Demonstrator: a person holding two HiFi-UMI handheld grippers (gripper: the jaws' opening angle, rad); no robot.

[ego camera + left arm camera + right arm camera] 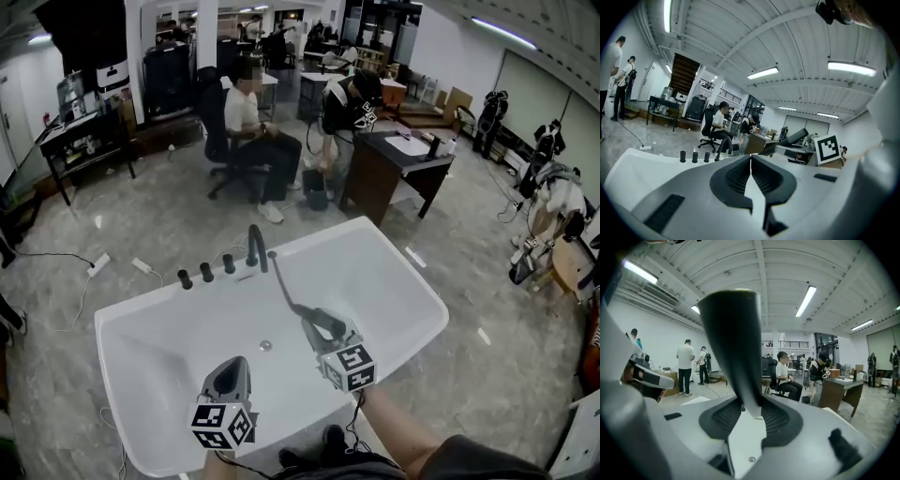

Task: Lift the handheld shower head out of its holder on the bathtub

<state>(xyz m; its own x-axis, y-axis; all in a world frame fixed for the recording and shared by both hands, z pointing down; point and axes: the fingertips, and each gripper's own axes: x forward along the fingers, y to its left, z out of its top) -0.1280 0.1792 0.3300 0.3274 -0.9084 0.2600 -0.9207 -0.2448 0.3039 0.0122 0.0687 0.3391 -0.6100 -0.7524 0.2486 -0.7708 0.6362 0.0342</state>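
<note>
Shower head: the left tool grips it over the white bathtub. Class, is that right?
Not quite: the right tool, not the left, grips the shower head over the white bathtub. The right gripper view shows it clamped between that tool's jaws; the left tool is shut and empty.

We look out over a wide workshop hall with a pale grey marbled floor [159, 216]. Straight ahead of the left gripper [232, 367], and well apart from it, a person [246, 117] sits on a black office chair [212, 127]. Ahead of the right gripper [311, 321], a second person [354, 108] stands bent beside a dark wooden desk [370, 187]. Far off to the left gripper's left we see a black table [80, 141], with a white power strip [97, 264] on the floor nearer us. Overhead, long strip lights [806, 301] run along a white ribbed ceiling [740, 37], and the walls are white.
</note>
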